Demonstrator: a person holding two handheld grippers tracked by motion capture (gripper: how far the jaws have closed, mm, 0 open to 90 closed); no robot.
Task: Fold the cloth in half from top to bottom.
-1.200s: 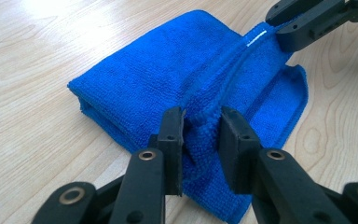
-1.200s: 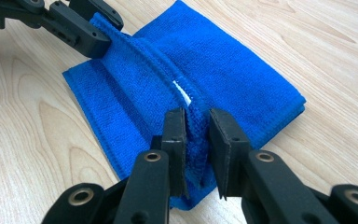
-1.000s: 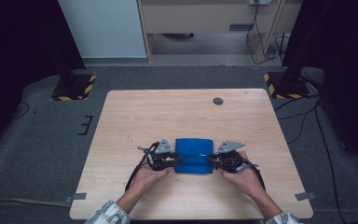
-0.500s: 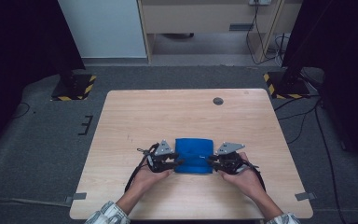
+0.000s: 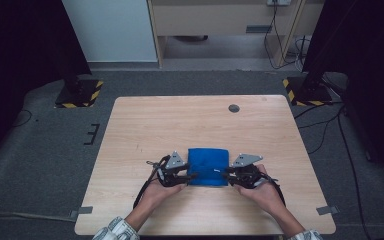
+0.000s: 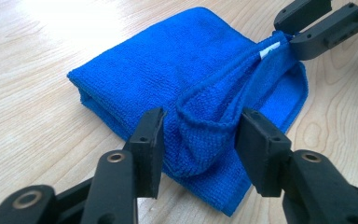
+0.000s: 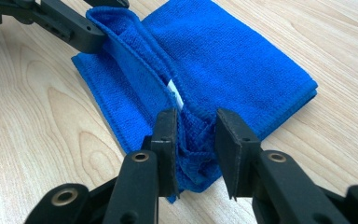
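Observation:
A folded blue cloth (image 5: 208,165) lies on the wooden table (image 5: 195,120), near its front edge. My left gripper (image 5: 192,176) is at the cloth's near left corner and my right gripper (image 5: 226,175) at its near right corner. In the left gripper view the jaws of the left gripper (image 6: 200,126) have just been opening and stand apart, with a raised fold of the cloth (image 6: 168,60) loose between them. In the right gripper view the right gripper (image 7: 196,126) has also been opening a little. Its pads still touch the bunched corner of the cloth (image 7: 233,56) that fills the gap.
A small dark round disc (image 5: 234,108) is set in the table near its far edge. Two stands with yellow-black striped bases (image 5: 78,94) stand on the grey floor beyond the table's far corners. Cables run over the floor at the right.

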